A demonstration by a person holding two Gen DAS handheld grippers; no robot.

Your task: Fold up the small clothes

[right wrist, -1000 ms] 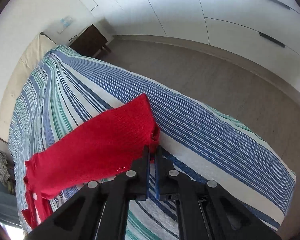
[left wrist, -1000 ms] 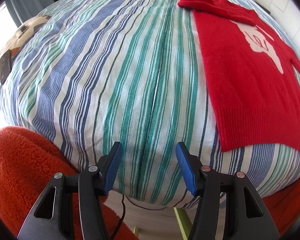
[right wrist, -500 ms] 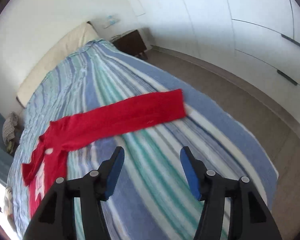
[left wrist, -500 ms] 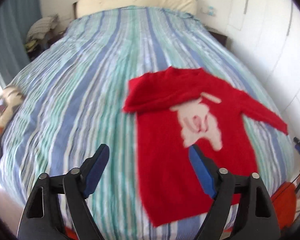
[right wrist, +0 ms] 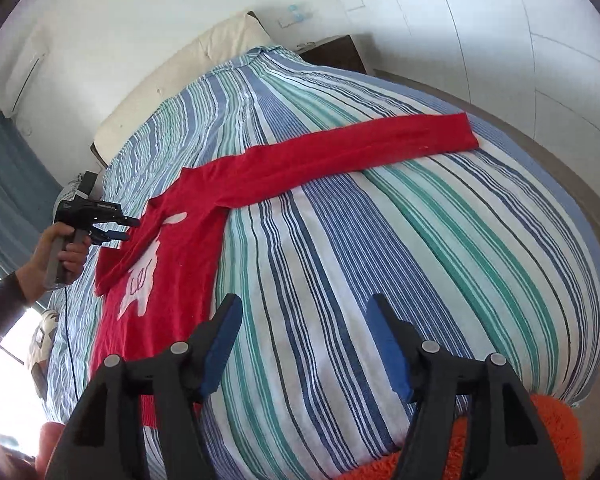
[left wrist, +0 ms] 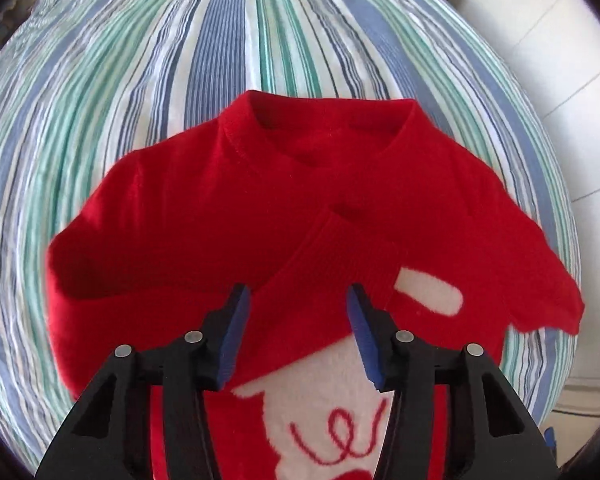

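The red sweater [left wrist: 228, 200] lay face up on the striped bed [left wrist: 140, 60], its body near the foot edge and its collar toward the headboard [right wrist: 172, 68]. One sleeve had been folded in across the chest, its ribbed cuff [left wrist: 340, 256] resting just above the white motif [left wrist: 332, 412]; the other sleeve [right wrist: 360, 148] lay straight out toward the bed's far side edge, flat and unfolded.

We judged the fold to be at its sleeve stage — one in, one to go. Our left gripper [left wrist: 296, 332] hovered close over the folded cuff, jaws apart and clamped on nothing. Our right gripper [right wrist: 304, 348] hung over bare bedding near the foot edge, jaws also apart, well away from the stretched sleeve. The next move would call for the right gripper to reach that sleeve's end, pinch it and carry it across the chest onto the first.

The left wrist view gave us the collar and cuff closely but cut off the long sleeve. The right wrist view showed the whole garment, the outstretched sleeve, the left gripper held in our hand [right wrist: 66, 256] beside the sweater's shoulder — and an orange fleece [right wrist: 500, 452] at the bed's foot.
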